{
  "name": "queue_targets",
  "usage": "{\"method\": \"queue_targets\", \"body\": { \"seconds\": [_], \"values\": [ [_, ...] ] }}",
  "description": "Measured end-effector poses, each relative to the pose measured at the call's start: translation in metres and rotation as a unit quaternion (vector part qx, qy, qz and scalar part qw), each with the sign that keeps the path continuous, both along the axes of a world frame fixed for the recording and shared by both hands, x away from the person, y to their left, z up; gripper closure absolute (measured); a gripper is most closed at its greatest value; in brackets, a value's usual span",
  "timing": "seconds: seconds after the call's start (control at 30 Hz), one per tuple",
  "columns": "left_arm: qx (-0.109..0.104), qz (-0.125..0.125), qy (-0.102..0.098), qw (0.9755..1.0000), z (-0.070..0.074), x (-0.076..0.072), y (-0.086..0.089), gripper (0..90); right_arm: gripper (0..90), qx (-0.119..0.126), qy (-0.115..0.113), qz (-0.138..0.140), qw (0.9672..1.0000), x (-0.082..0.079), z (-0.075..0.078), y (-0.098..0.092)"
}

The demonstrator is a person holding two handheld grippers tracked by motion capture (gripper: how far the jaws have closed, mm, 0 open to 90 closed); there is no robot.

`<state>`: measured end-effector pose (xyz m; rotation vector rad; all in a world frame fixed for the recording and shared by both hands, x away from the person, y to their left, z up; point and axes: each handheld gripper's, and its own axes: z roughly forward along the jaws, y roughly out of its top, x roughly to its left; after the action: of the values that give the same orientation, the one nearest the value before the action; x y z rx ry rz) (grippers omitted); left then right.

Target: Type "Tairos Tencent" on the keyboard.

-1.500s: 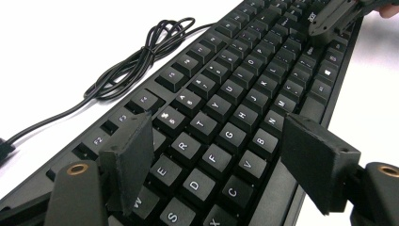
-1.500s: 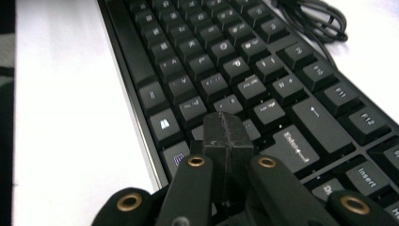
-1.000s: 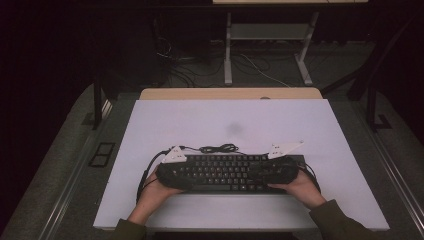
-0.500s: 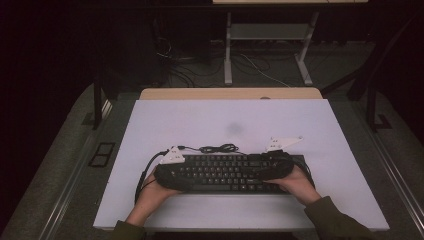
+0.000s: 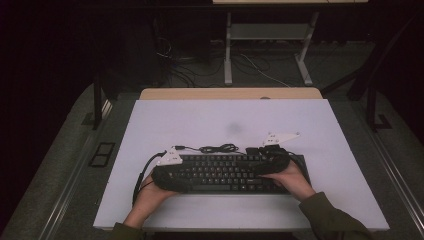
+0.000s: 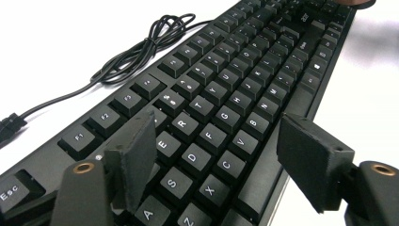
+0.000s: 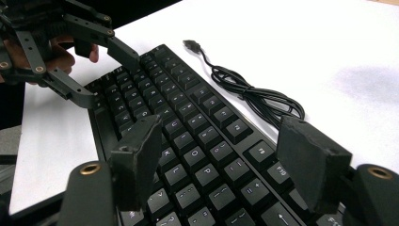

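Both sets of jaws are standing apart over the keyboard (image 5: 227,172), gripping nothing: the right gripper (image 7: 226,160) has just been opening, the left gripper (image 6: 216,160) narrowing slightly. Lying flat near the table's (image 5: 325,125) front edge, the keyboard is being straddled end to end, probably for squaring; its cable (image 5: 217,148) is lying coiled behind.

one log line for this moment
left gripper: open over keys | right gripper: fingers just opened, nothing between | black computer keyboard: flat on white table

White table (image 5: 320,125): black keyboard (image 5: 225,172), coiled cable (image 5: 217,148).
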<state>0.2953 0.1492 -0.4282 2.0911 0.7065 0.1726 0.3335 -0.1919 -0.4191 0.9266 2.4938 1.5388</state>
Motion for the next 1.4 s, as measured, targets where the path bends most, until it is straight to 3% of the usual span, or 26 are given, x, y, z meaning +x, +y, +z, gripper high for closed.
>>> {"method": "queue_targets", "body": {
  "seconds": [0.23, 0.67, 0.87, 1.4],
  "values": [
    [-0.002, 0.005, 0.001, 1.0, 0.001, -0.002, 0.004, 38.9, 30.3, -0.004, 0.0, 0.008, 1.0, -0.002, -0.004, 0.005],
    [0.003, 0.009, -0.011, 0.9999, 0.002, 0.002, 0.006, 75.3, 30.3, -0.005, -0.001, 0.012, 0.9999, -0.002, -0.005, 0.007],
    [0.009, 0.007, -0.01, 0.9999, 0.001, 0.006, 0.005, 86.8, 30.3, -0.007, 0.0, 0.013, 0.9999, -0.002, -0.005, 0.007],
    [0.025, 0.015, -0.011, 0.9995, -0.003, 0.021, 0.001, 89.0, 30.5, -0.009, -0.002, 0.014, 0.9999, -0.002, -0.006, 0.008]
  ]
}}
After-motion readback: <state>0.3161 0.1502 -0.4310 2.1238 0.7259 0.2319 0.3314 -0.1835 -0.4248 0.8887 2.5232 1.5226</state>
